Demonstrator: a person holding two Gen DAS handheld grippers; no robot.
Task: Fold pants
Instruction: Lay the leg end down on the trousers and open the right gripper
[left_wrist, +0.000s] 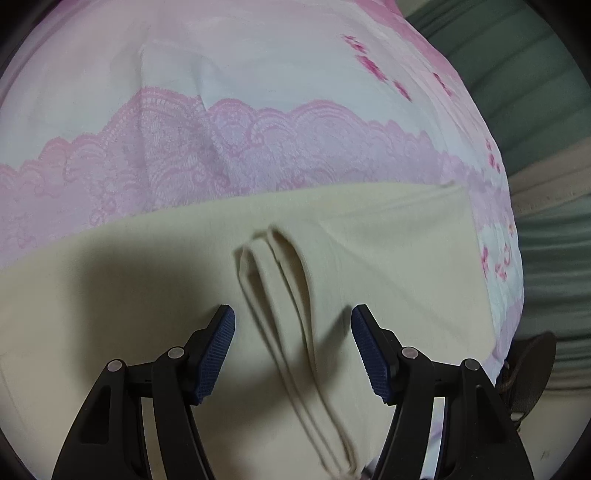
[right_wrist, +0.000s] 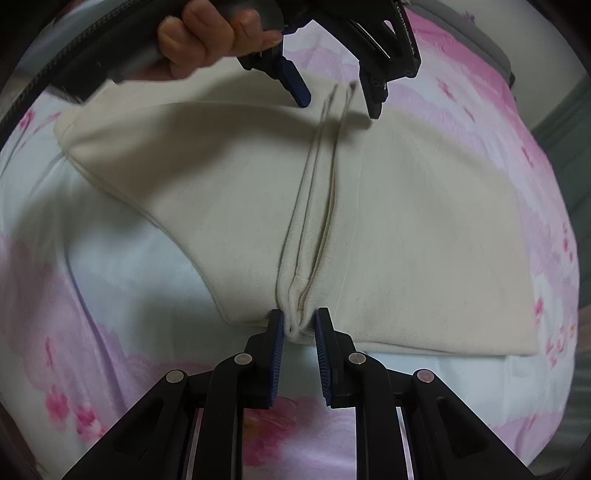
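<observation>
Cream pants (right_wrist: 424, 240) lie folded on a bed, with a raised ridge of stacked edges (right_wrist: 317, 192) running down their middle. My right gripper (right_wrist: 299, 326) is shut on the near end of that ridge, and the cloth bunches between its blue pads. At the far end, a hand (right_wrist: 207, 40) holds my left gripper (right_wrist: 338, 107), which stands open astride the ridge. In the left wrist view the left gripper (left_wrist: 292, 319) is open over the pants (left_wrist: 388, 258). The ridge (left_wrist: 284, 288) rises between its fingers, apart from both pads.
The pants rest on a pink and white bedsheet (left_wrist: 258, 74) with a lace-print band (left_wrist: 221, 147) and floral prints (right_wrist: 74, 406). Green bedding (left_wrist: 524, 92) lies past the sheet's right edge, and a dark strap (left_wrist: 532, 369) lies beside it.
</observation>
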